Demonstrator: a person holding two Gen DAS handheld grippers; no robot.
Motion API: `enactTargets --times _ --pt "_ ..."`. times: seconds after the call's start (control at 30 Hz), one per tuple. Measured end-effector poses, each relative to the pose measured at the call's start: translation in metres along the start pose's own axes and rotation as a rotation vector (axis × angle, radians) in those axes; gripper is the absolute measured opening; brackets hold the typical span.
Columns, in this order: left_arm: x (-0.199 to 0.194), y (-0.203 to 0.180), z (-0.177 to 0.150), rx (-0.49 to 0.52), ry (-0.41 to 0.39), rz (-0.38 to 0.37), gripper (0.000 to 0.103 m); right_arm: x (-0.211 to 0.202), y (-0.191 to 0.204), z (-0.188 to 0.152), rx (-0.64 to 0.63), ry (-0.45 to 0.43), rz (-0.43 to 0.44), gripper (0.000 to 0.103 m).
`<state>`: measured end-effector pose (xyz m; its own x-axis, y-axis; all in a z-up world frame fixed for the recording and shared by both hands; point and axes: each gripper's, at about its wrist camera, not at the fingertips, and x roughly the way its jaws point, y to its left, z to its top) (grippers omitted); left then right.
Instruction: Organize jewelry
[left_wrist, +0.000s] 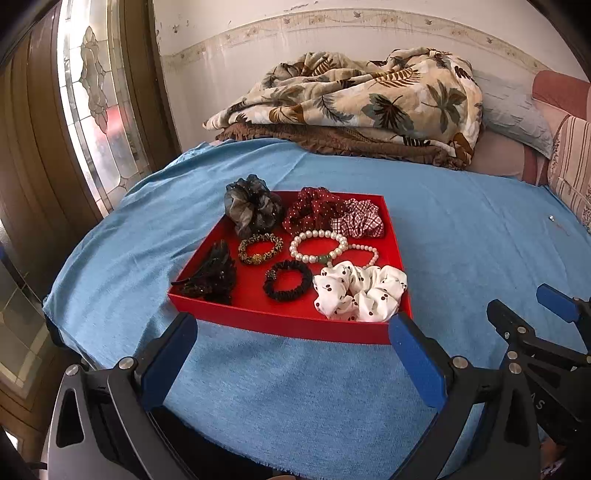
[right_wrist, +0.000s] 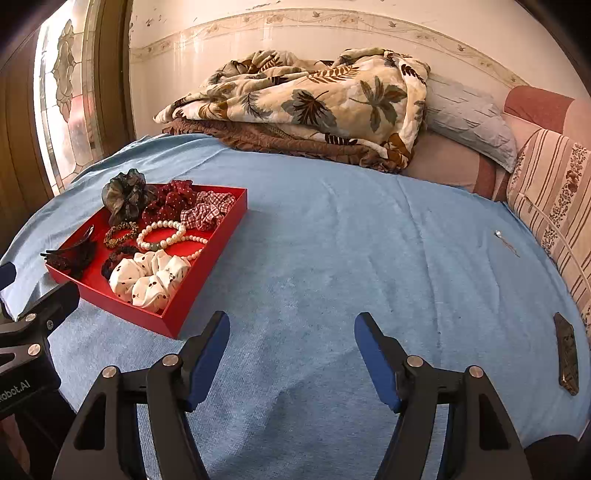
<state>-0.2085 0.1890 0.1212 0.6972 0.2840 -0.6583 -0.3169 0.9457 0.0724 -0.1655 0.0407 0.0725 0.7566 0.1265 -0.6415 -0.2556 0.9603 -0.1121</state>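
Observation:
A red tray (left_wrist: 284, 326) sits on a blue cloth. It holds a pearl bracelet (left_wrist: 318, 246), a thinner bead bracelet (left_wrist: 367, 251), a leopard band (left_wrist: 260, 248), a black hair tie (left_wrist: 288, 280), a white dotted scrunchie (left_wrist: 360, 291), dark red (left_wrist: 312, 210), checked (left_wrist: 358, 218) and grey (left_wrist: 251, 205) scrunchies and a black clip (left_wrist: 212, 275). My left gripper (left_wrist: 293, 330) is open and empty just before the tray's near wall. My right gripper (right_wrist: 291, 334) is open and empty over bare cloth right of the tray (right_wrist: 207, 273). A small pin (right_wrist: 504, 242) and a dark hair clip (right_wrist: 567, 352) lie far right.
A folded leaf-print blanket (right_wrist: 314, 107) and pillows (right_wrist: 469, 118) lie at the back of the bed. A striped cushion (right_wrist: 554, 206) lines the right side. A stained-glass window (left_wrist: 96, 110) is at left. The blue cloth's (right_wrist: 332, 258) front edge is near me.

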Motion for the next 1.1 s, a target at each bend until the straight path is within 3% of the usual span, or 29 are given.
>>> enactTargets --times 1.1 --pt "0.02 0.008 -0.008 -0.039 0.075 -0.021 0.103 0.006 0.024 -0.008 -0.041 0.023 0.028 0.078"
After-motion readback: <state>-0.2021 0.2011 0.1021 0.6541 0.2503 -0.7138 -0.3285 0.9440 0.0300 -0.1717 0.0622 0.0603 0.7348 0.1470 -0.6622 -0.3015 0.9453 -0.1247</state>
